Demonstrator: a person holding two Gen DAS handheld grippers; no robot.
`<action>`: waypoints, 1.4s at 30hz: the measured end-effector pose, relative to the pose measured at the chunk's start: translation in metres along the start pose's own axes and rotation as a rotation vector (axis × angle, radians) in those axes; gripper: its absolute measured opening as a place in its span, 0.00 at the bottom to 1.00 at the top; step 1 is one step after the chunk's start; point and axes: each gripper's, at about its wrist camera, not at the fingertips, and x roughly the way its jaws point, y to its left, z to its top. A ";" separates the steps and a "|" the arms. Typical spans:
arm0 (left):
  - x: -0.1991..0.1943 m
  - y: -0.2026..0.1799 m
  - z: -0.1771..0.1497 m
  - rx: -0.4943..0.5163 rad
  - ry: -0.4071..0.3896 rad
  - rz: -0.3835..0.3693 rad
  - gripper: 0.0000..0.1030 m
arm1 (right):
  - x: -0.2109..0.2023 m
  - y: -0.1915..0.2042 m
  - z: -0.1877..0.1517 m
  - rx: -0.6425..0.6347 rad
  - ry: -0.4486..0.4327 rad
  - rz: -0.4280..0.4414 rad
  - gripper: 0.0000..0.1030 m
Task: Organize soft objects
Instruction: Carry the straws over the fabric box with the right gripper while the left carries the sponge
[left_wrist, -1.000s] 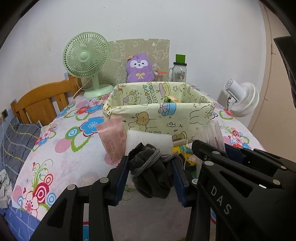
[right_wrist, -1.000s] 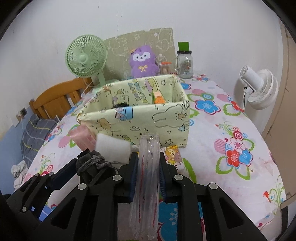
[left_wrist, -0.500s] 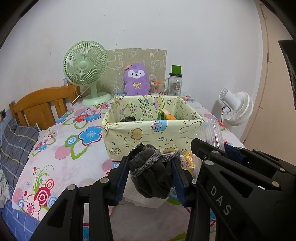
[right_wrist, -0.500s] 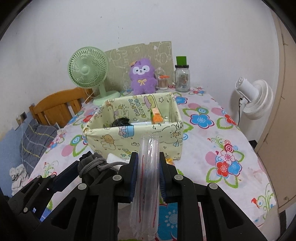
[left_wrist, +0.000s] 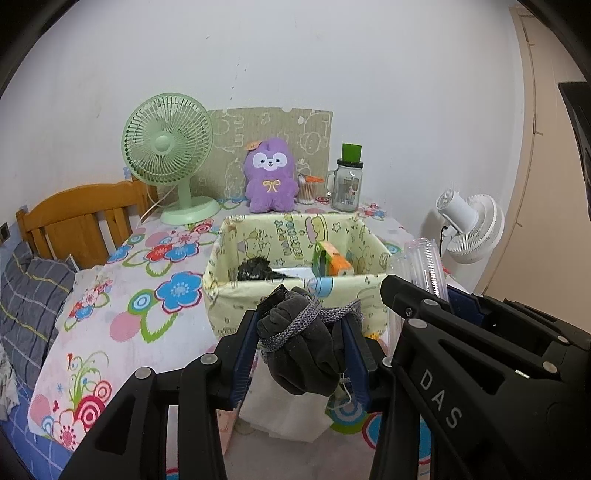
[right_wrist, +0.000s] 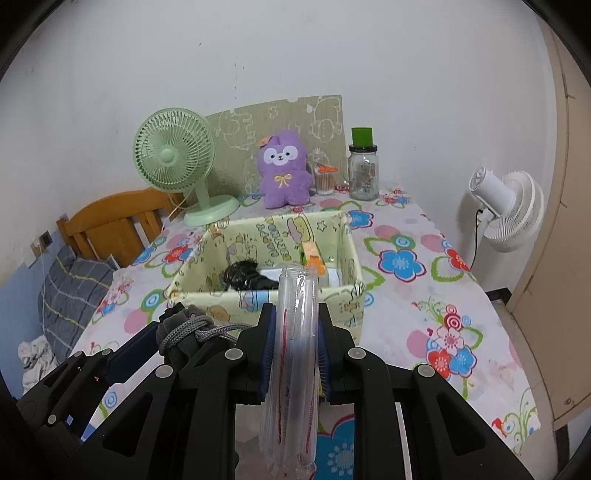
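While pinching a dark grey drawstring pouch (left_wrist: 301, 345) at lower centre, left tool (left_wrist: 300, 354) held raised over the surface (left_wrist: 110, 317), likely for carrying to the fabric bin (left_wrist: 295, 236) just beyond; right tool (right_wrist: 293, 354) pressed on a clear plastic sleeve (right_wrist: 295, 332), hanging upright, bin (right_wrist: 266, 254) mid-frame behind. Readable: "DAS" on right tool's body at lower right, "HAPPY BIRTHDAY" inside bin
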 end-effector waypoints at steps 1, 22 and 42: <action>0.000 0.000 0.003 0.001 -0.002 -0.001 0.44 | 0.000 0.000 0.003 0.000 -0.003 0.000 0.23; -0.003 0.003 0.041 0.001 -0.031 -0.013 0.44 | -0.005 0.005 0.040 -0.008 -0.038 0.001 0.23; 0.013 0.007 0.077 -0.003 -0.055 -0.025 0.44 | 0.012 0.006 0.079 -0.030 -0.061 0.011 0.23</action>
